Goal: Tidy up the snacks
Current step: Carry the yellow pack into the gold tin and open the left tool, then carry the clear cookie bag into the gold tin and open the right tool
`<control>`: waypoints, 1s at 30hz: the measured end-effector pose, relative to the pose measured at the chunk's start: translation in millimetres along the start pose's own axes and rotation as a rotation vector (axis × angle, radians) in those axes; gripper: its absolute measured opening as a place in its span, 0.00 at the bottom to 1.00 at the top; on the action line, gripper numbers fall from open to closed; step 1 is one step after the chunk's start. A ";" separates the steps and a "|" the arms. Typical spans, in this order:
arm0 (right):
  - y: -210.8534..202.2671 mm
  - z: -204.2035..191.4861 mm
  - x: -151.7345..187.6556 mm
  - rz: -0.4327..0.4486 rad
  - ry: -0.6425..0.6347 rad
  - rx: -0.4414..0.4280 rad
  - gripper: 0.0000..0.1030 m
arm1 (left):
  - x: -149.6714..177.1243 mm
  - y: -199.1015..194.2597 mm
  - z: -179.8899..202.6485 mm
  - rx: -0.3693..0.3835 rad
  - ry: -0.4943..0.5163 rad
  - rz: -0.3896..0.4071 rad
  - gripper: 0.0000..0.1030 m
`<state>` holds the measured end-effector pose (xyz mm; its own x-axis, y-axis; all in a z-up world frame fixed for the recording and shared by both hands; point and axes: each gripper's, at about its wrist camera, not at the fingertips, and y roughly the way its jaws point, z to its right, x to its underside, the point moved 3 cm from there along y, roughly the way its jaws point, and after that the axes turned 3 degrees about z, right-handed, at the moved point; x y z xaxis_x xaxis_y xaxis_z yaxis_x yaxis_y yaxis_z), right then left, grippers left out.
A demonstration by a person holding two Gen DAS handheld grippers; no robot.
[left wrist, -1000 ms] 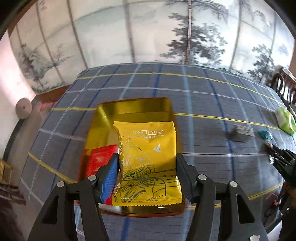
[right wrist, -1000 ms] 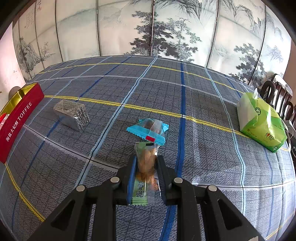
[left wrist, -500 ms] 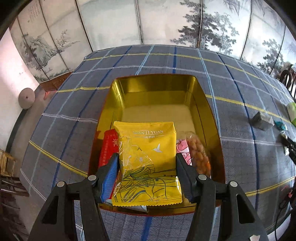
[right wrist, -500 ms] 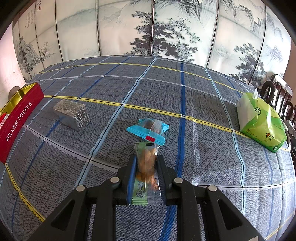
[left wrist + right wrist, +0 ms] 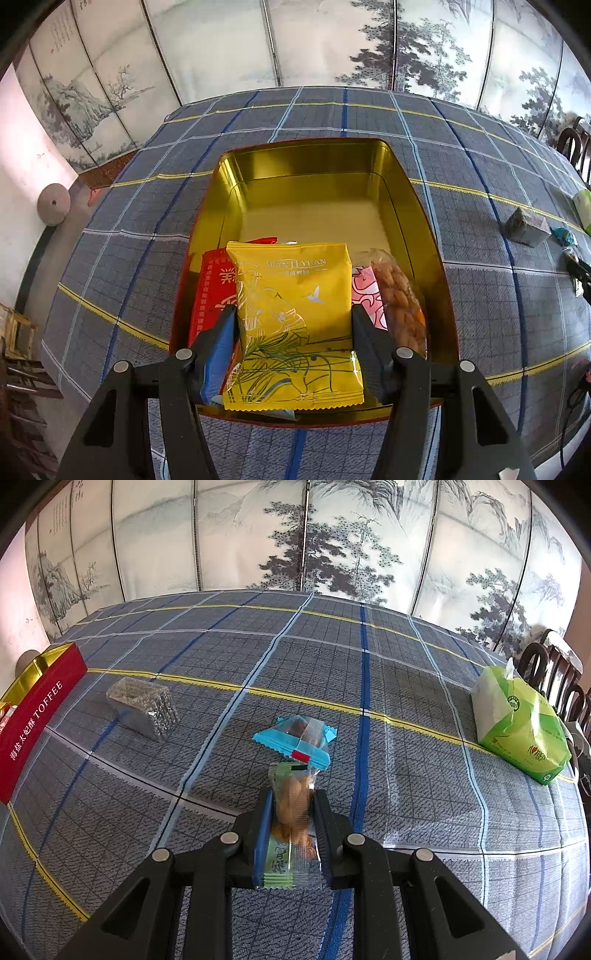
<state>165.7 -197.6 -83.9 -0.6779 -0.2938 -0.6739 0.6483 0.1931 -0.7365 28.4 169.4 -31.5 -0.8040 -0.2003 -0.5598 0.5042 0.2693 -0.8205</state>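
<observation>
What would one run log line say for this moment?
left gripper: shut on yellow packet, over gold tin | right gripper: shut on green snack | blue snack: on table

The far half of the gold tin (image 5: 306, 162) is lying bare, offering open floor between its walls. Its near half is filling up: a red packet (image 5: 210, 291), a pink packet (image 5: 365, 295) and a clear bag of nuts (image 5: 402, 302) are crowding side by side under the yellow packet (image 5: 295, 317).

On the tabletop (image 5: 258, 653), the blue candy (image 5: 299, 738) is sitting just ahead of the right tongs (image 5: 293, 805), blocking a straight push forward. The silver box (image 5: 146, 710) is standing to the left, between the candy and the tin's red wall. The green tissue pack (image 5: 521, 723) is occupying the right edge. The wide stretch behind them is staying open.
</observation>
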 end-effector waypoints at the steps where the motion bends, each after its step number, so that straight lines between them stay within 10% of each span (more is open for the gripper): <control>1: -0.4 0.7 0.2 0.000 0.002 0.001 0.21 | 0.1 -0.2 -0.1 0.000 -0.001 -0.002 0.55; 30: -37.2 -85.8 -0.5 0.009 0.003 -0.122 0.21 | -2.2 -27.2 -3.8 0.046 -0.042 0.061 0.75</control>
<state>112.3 -124.4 -61.3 -0.6735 -0.2886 -0.6805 0.6075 0.3084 -0.7320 15.2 166.1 -7.5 -0.7576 -0.2248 -0.6127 0.5666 0.2393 -0.7885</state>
